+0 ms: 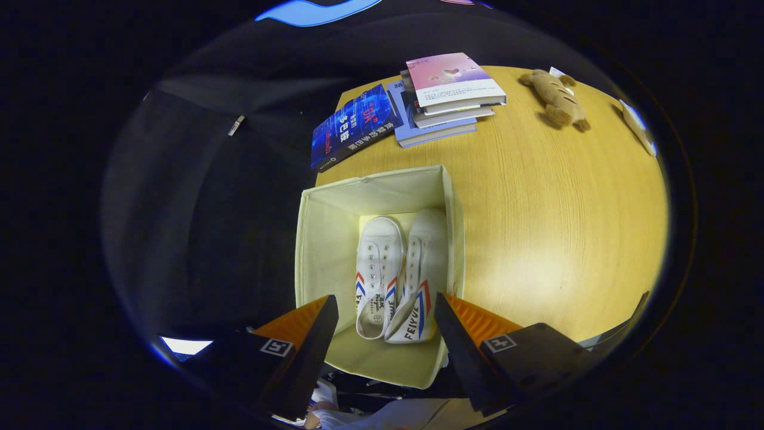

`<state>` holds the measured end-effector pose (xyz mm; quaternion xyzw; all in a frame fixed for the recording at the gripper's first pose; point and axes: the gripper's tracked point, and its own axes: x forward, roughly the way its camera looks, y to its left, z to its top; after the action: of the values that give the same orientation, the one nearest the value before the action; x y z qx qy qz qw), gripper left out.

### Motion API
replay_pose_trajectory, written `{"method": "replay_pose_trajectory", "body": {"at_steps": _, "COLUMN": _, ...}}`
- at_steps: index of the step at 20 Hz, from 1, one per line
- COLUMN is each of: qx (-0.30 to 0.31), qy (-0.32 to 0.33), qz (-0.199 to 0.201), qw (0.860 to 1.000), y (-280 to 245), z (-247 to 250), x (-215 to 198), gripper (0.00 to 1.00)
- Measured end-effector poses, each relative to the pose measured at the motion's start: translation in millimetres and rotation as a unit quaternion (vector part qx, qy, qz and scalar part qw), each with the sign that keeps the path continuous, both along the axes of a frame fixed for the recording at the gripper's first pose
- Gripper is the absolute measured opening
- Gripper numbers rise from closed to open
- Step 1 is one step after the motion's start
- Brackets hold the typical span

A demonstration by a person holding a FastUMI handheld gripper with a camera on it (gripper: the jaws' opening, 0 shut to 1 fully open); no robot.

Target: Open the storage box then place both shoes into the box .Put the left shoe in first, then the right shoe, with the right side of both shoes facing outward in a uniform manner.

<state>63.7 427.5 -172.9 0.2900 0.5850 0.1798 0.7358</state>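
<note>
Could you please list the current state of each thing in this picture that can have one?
Storage box: open, no lid on it, standing on the table.
Left-hand shoe: in the box, sole down.
Right-hand shoe: in the box beside it, tilted against the wall.
Claw: open, empty, above the box.
Book stack: closed, piled.
Blue book: closed, flat, overhanging the table edge.
Plush toy: lying on the table.

Dim booth, table (537, 197) glare, fisheye-warped edges.
</note>
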Motion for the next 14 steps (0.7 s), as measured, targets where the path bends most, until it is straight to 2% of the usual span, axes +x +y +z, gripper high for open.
{"method": "replay_pose_trajectory", "body": {"at_steps": 4, "qx": 0.000, "qy": -0.041, "qz": -0.030, "qw": 0.999, "y": -28, "z": 11, "x": 11, "gripper": 0.99}}
{"method": "replay_pose_trajectory", "body": {"at_steps": 9, "qx": -0.031, "qy": -0.101, "qz": -0.078, "qw": 0.991, "y": -90, "z": 13, "x": 29, "gripper": 0.99}}
{"method": "replay_pose_trajectory", "body": {"at_steps": 14, "qx": -0.096, "qy": -0.184, "qz": -0.119, "qw": 0.971, "y": -168, "z": 16, "x": 44, "gripper": 0.99}}
